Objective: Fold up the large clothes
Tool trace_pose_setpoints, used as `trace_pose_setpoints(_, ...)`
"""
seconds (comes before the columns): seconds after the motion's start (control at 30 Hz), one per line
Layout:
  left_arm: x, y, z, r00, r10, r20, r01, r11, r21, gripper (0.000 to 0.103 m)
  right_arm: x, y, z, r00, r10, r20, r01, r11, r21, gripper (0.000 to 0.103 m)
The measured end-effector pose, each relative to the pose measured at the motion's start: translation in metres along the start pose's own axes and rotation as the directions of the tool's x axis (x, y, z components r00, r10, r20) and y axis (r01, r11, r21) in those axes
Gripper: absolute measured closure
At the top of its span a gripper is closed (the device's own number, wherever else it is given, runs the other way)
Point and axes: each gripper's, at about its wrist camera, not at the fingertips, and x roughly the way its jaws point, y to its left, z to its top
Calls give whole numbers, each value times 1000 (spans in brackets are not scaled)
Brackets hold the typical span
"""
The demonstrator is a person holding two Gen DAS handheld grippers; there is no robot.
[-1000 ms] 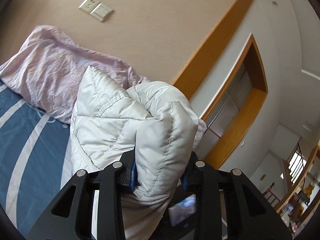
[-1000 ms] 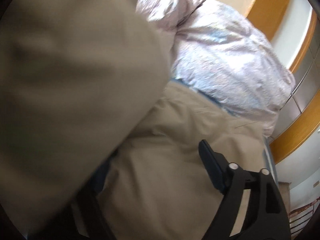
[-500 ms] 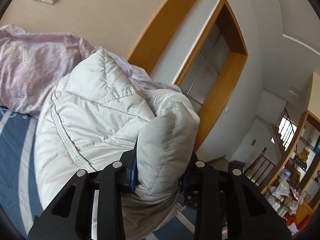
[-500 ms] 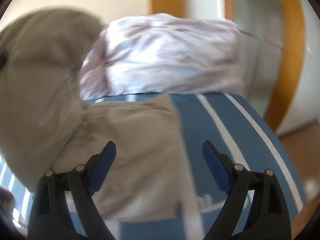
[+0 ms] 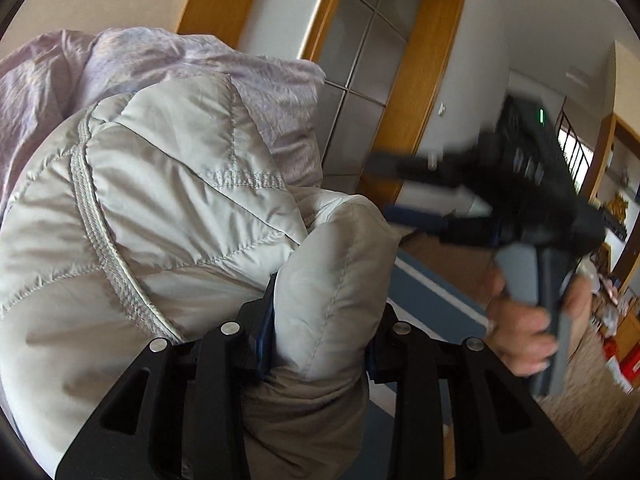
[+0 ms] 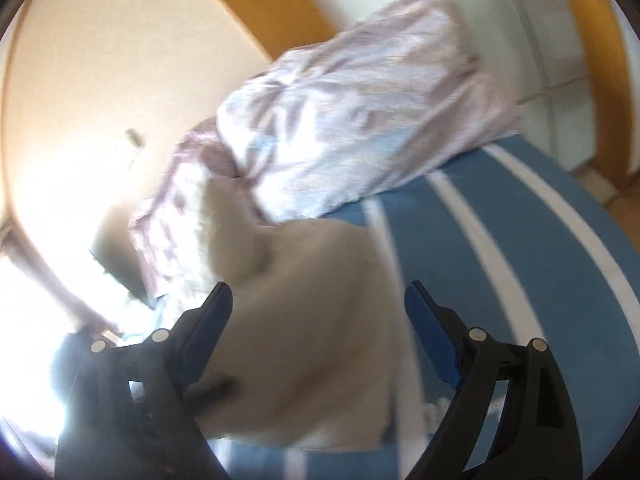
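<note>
A pale grey quilted puffer jacket [image 5: 168, 208] fills the left wrist view. My left gripper [image 5: 320, 340] is shut on a thick fold of it and holds it up off the bed. In the right wrist view the jacket [image 6: 312, 320] appears beige and blurred, lying on the blue striped bed sheet [image 6: 500, 240]. My right gripper [image 6: 318, 312] is open and empty, just above the jacket. It also shows in the left wrist view [image 5: 404, 188], held by a hand, off to the right of the jacket.
A crumpled pink-lilac quilt [image 6: 360, 104] lies at the head of the bed, also behind the jacket [image 5: 100, 64]. A wood-framed glass door [image 5: 368, 60] stands beyond. Floor and shelves [image 5: 612, 240] are at the right.
My left gripper has swung right with the jacket fold still in it. My right gripper let go of the jacket, opened and pulled back, and now hovers over it.
</note>
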Motion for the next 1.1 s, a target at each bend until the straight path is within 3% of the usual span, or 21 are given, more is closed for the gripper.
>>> trace_pose_setpoints(0.13, 12, -5, -6, 1000, 16, -17, -16, 999, 51, 69, 24, 19, 19, 997, 15, -76, -19, 999, -51, 15)
trace_pose_setpoints(0.23, 24, -10, -12, 999, 37, -33, -34, 995, 99, 69, 48, 24, 30, 992, -52, -118, 40, 995, -97, 17)
trace_pose_setpoints(0.43, 38, -20, -24, 996, 67, -64, -56, 985, 165, 68, 92, 13, 36, 971, -61, -230, 43, 996, -81, 21)
trace_pose_setpoints(0.47, 40, -22, -25, 995, 74, -68, -61, 982, 178, 68, 96, 10, 34, 968, -58, -243, 40, 996, -78, 29)
trace_pose_setpoints(0.5, 41, -23, -27, 994, 81, -69, -67, 980, 189, 68, 101, 7, 31, 964, -52, -260, 35, 997, -73, 47)
trace_pose_setpoints(0.6, 44, -29, -32, 992, 110, -64, -92, 967, 238, 67, 108, -4, 25, 963, -38, -266, 30, 999, -34, 72)
trace_pose_setpoints(0.7, 29, -38, -39, 992, 116, -51, -99, 960, 261, 67, 111, -10, 19, 963, -35, -268, 30, 999, -22, 81)
trace_pose_setpoints(0.87, -23, -34, -35, 998, 55, -36, -44, 965, 257, 66, 110, -5, 18, 964, -80, -252, 65, 996, -65, 84)
trace_pose_setpoints(0.97, -70, -18, -22, 1000, 22, 16, -25, 973, 228, 65, 108, -4, 17, 964, -117, -239, 96, 991, -96, 84)
trace_pose_setpoints(1.03, -89, 0, -3, 997, 39, 59, -50, 980, 193, 60, 107, -2, 14, 964, -146, -223, 120, 985, -126, 84)
trace_pose_setpoints(1.1, -100, 34, 21, 990, 104, 97, -117, 983, 141, 60, 106, 1, 12, 963, -168, -211, 138, 979, -151, 84)
